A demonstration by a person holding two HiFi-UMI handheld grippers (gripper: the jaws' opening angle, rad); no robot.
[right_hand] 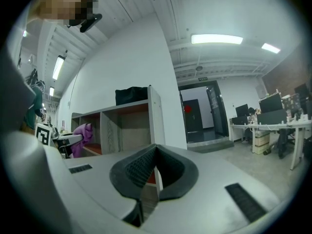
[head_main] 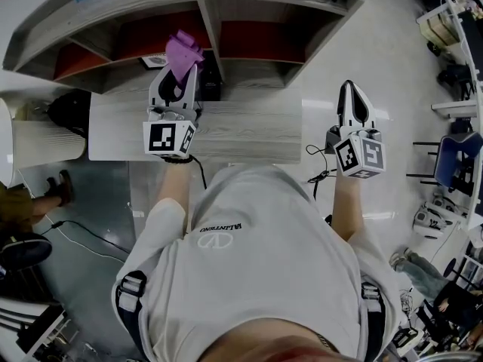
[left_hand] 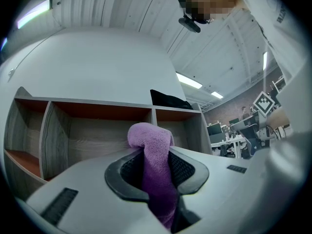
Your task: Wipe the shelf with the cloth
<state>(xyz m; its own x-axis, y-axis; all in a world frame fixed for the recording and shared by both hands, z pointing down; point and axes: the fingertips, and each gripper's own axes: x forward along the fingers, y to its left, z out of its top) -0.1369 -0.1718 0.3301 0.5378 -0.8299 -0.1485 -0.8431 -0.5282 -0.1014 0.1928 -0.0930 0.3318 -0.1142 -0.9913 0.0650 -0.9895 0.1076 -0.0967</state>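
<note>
Slipping is the main risk I judge from here: the left claw point(head_main: 182, 72) is clenched on the cloth point(left_hand: 152, 147) by a narrow middle part only, so a hard rub against the shelf point(head_main: 249, 12) could pull the fabric out of the grip; the loose end hanging below could also catch on the edge of the table point(head_main: 249, 134); if the claw goes in too deep, its hard plastic, and not the cloth, would scrape the board; the right claw point(right_hand: 153, 152) is closed with nothing in it, at the right of the head view and well apart from the shelf, so it gives no support now.

The cloth is purple, with a soft towel-like pile; in the lower centre of the left gripper view one bunch rounds over the top of the claw and the rest hangs down between its two sides; in the head view it is at upper centre-left, in front of the open compartments and, as far as I can tell, not yet touching any board.
</note>
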